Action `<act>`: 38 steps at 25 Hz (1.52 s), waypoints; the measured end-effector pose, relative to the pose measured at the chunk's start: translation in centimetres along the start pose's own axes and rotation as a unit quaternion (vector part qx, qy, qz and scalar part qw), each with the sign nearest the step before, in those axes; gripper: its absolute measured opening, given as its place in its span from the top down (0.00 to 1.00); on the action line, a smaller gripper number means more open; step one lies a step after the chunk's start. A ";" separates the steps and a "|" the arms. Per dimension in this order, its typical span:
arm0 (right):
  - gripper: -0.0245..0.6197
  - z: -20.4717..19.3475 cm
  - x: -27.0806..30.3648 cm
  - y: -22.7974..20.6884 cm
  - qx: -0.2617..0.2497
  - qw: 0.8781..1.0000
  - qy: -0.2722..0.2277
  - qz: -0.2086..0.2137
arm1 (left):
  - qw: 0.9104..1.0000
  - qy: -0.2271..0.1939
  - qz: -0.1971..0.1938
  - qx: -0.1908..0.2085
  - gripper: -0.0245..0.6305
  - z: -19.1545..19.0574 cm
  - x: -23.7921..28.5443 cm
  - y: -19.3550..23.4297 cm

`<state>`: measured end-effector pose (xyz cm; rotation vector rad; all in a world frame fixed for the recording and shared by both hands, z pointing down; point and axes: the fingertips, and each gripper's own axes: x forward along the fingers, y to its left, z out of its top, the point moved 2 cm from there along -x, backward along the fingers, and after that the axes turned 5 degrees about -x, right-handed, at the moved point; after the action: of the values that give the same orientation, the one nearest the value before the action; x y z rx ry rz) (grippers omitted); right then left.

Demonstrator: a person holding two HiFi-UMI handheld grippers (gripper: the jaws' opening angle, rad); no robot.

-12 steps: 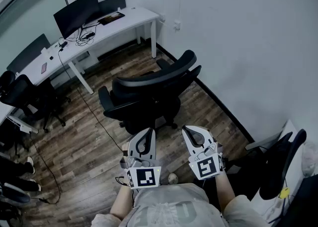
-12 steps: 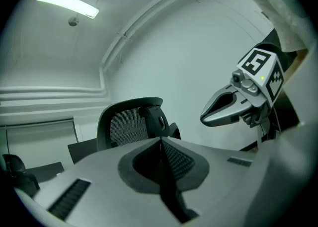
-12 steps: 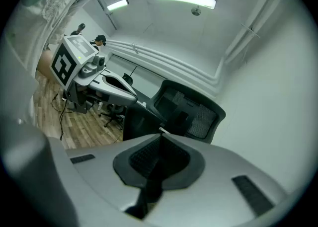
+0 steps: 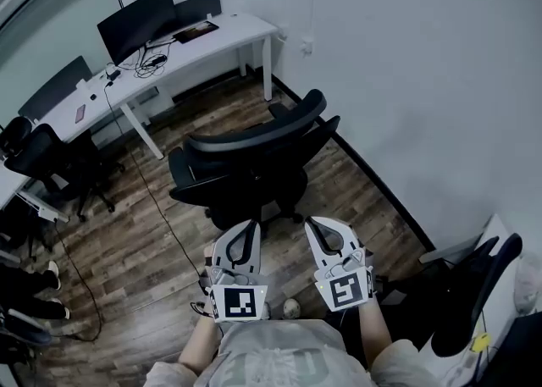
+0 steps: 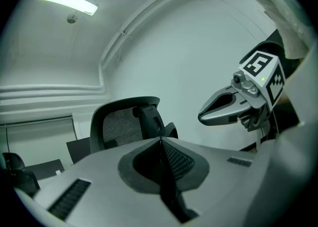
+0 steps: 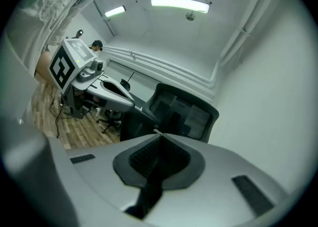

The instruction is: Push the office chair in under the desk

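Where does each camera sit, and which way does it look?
Head view: on the person's head, looking down at office chair and desk; left gripper, right gripper show.
Left gripper view: on that gripper, facing the chair; its shut jaws show.
Right gripper view: likewise.
Shared: both gripper views show the chair and the other gripper.

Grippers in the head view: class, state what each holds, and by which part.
Nothing is held. The left gripper and right gripper are both shut and empty, short of the office chair.

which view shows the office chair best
The head view: the whole office chair shows from above, seat, arms and back, standing clear of the desk. Both gripper views catch only its backrest.
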<state>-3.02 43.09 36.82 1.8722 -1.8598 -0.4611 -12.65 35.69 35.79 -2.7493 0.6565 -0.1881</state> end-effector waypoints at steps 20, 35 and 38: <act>0.93 -4.8 1.6 -5.6 0.006 1.000 -0.011 -0.007 | 0.998 -0.015 0.054 0.034 0.94 0.6 4.3 2.5; 0.93 -5.0 11.4 -10.5 0.001 0.999 -0.018 0.040 | 0.993 0.046 0.109 0.021 0.94 -2.4 6.5 10.6; 0.93 -5.2 12.1 -10.4 -0.022 0.998 -0.005 0.067 | 0.992 0.056 0.116 0.019 0.94 -2.8 6.6 11.2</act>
<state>8.97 31.29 36.59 1.7073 -1.9504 -0.4635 -12.03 22.43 35.11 -2.6146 0.9843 -0.2995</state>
